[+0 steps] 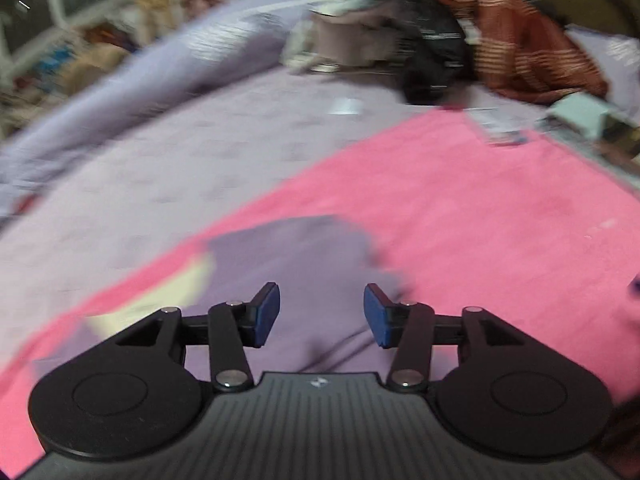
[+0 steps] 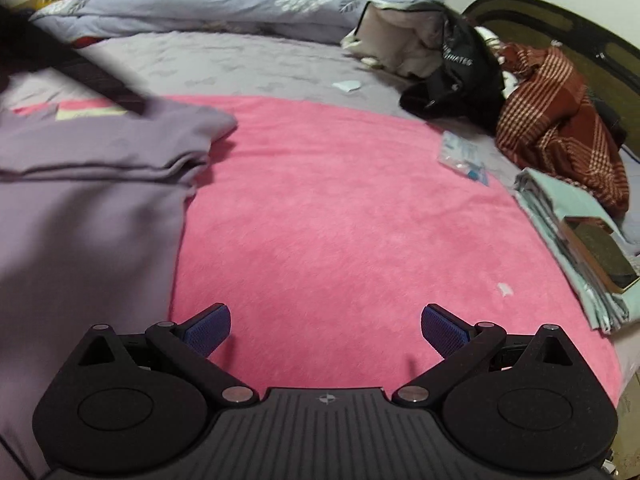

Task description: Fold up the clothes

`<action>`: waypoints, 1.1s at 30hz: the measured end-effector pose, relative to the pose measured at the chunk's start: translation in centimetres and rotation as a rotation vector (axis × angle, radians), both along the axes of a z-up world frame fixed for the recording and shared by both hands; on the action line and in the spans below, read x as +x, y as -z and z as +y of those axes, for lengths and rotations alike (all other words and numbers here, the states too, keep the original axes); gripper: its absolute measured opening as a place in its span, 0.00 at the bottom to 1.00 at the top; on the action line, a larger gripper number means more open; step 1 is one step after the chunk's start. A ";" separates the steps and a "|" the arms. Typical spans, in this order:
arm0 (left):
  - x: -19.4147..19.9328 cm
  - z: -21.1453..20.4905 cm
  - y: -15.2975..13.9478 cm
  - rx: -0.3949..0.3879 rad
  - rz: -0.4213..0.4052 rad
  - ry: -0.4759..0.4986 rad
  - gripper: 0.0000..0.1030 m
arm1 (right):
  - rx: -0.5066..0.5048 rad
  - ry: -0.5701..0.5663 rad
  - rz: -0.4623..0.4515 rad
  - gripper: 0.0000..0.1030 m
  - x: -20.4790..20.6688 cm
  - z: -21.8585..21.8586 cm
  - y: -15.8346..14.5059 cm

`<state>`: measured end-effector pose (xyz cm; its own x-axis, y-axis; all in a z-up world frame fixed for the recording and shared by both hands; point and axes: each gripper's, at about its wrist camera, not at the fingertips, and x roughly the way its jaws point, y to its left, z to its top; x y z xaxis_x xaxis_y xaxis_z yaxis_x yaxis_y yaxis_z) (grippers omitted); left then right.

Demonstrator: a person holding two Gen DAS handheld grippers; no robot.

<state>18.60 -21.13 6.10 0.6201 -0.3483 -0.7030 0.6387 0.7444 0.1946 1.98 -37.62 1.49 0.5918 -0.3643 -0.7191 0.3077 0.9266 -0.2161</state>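
A purple garment lies at the left on a pink blanket, its upper part folded over into a thick layered edge. A pale yellow and pink patch shows near its far end. In the left wrist view, which is blurred, the same purple garment lies directly under my left gripper. That gripper's jaws stand open and nothing is pinched between the blue pads. My right gripper is wide open over bare pink blanket, just right of the garment's edge. A dark blurred shape crosses the garment's far end.
A black garment and a red-brown plaid cloth are piled by the headboard at the back right. Folded pale green sheets and a plastic packet lie at the right edge. A lavender duvet runs along the far side.
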 end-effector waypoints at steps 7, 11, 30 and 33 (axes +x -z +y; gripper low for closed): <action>0.0 10.6 4.5 0.415 -0.146 -0.184 0.54 | 0.006 0.014 -0.053 1.00 2.4 0.5 -0.5; 0.6 13.7 7.6 0.544 -0.139 -0.224 0.54 | 0.010 -0.027 -0.060 1.00 3.2 2.5 -0.6; 0.0 17.2 7.1 0.395 -0.235 -0.412 0.55 | -0.231 -0.071 -0.222 1.00 15.0 9.4 -0.9; 1.3 19.5 7.0 0.205 -0.077 -0.583 0.54 | -0.250 -0.052 -0.213 1.00 15.1 9.2 -0.5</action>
<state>19.86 -1.58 -0.92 0.7192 0.2001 -0.6654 0.1168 0.9092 0.3996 17.05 -28.41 2.01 0.7415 -0.4793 -0.4695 0.3241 0.8686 -0.3748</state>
